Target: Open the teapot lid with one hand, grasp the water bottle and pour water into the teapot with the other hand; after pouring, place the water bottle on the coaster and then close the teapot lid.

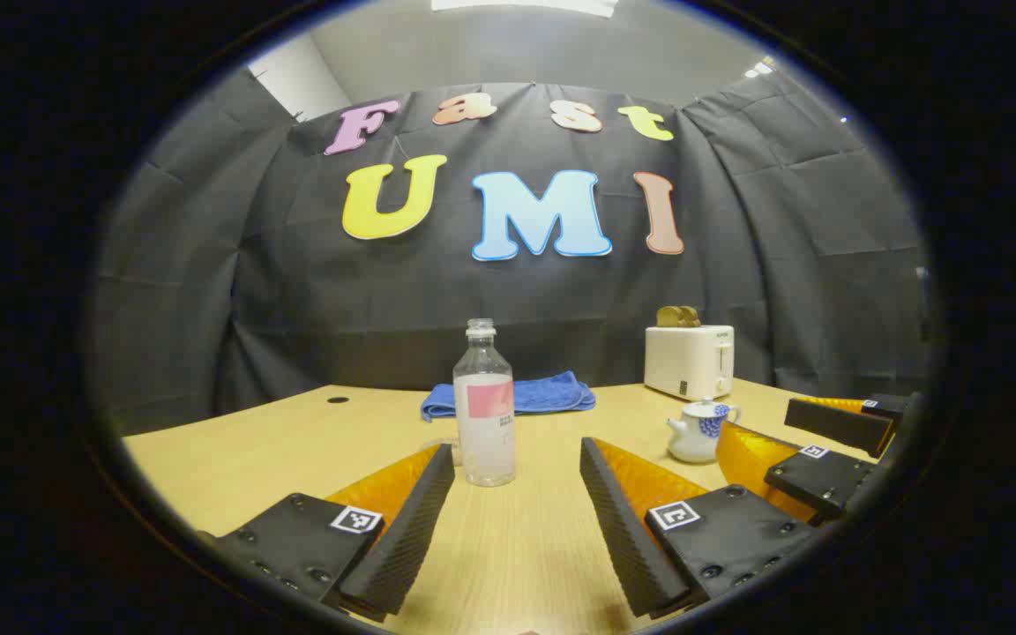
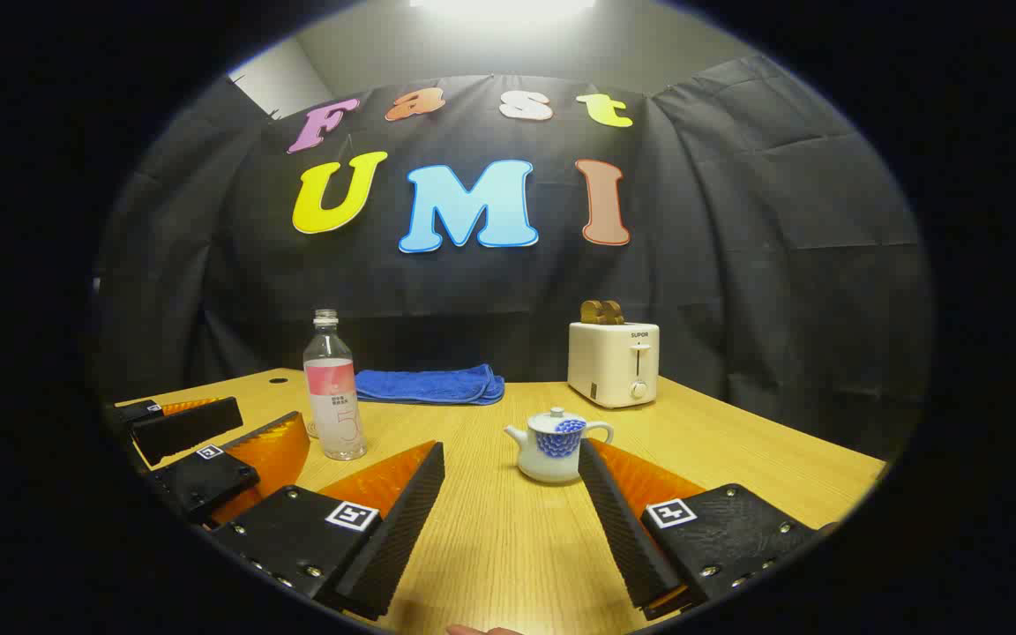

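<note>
Already lined up: left gripper (image 1: 517, 459) wide, empty, water bottle (image 1: 484, 406) upright just ahead on counter (image 1: 517, 547). Right gripper (image 2: 512, 459) wide, teapot (image 2: 555, 445) ahead, lid (image 2: 552, 417) on. Risk: uncapped bottle tips if one finger nudges it first.

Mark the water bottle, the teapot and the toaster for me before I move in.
water bottle (image 1: 484, 414), left gripper view, on the pink label.
teapot (image 2: 554, 450), right gripper view, on the belly below the lid.
toaster (image 2: 614, 363), right gripper view, on the front face.
</note>
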A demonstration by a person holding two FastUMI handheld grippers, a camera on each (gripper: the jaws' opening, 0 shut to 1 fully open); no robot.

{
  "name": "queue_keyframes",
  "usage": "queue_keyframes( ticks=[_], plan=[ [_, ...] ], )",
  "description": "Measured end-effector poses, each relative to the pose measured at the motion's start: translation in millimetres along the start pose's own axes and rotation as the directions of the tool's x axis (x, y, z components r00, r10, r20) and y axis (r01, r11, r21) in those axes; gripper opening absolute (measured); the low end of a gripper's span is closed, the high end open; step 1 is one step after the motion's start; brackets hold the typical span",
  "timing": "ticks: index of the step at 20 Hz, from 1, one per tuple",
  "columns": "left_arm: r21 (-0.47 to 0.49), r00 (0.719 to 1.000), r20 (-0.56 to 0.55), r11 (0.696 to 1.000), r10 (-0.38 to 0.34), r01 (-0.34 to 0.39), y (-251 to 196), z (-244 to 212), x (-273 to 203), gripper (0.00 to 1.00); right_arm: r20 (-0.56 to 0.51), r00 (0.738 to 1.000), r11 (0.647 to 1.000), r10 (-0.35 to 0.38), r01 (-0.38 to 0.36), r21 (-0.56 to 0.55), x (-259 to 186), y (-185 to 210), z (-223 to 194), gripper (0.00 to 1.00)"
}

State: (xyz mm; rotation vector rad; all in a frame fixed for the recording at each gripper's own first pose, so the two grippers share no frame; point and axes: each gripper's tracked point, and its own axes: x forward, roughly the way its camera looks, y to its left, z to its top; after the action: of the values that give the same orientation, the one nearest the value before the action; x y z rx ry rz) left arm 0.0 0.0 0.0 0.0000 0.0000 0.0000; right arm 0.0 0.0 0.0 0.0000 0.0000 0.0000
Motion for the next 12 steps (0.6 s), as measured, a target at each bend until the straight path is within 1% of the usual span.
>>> queue_keyframes(
  ticks=[2, 8, 12],
  plan=[
    [0.001, 1.0, 0.0, 1.0, -0.001, 0.001, -0.2, -0.2, -1.1, 1.0, 0.0, 1.0, 1.0, -0.006, 0.006, 0.0, -0.7, -1.2, 0.2, 0.95],
    [0.0, 1.0, -0.003, 1.0, 0.0, 0.0, -0.6, 1.0, 1.5, 1.0, 0.001, 0.999, 0.999, 0.049, -0.049, -0.002, -0.3, 5.8, 0.6, 0.95],
    [0.0, 1.0, -0.002, 1.0, 0.0, 0.0, -0.7, 1.0, 1.5, 1.0, 0.002, 0.999, 0.999, 0.053, -0.053, -0.003, 0.1, 5.8, 0.3, 0.95]
  ],
)
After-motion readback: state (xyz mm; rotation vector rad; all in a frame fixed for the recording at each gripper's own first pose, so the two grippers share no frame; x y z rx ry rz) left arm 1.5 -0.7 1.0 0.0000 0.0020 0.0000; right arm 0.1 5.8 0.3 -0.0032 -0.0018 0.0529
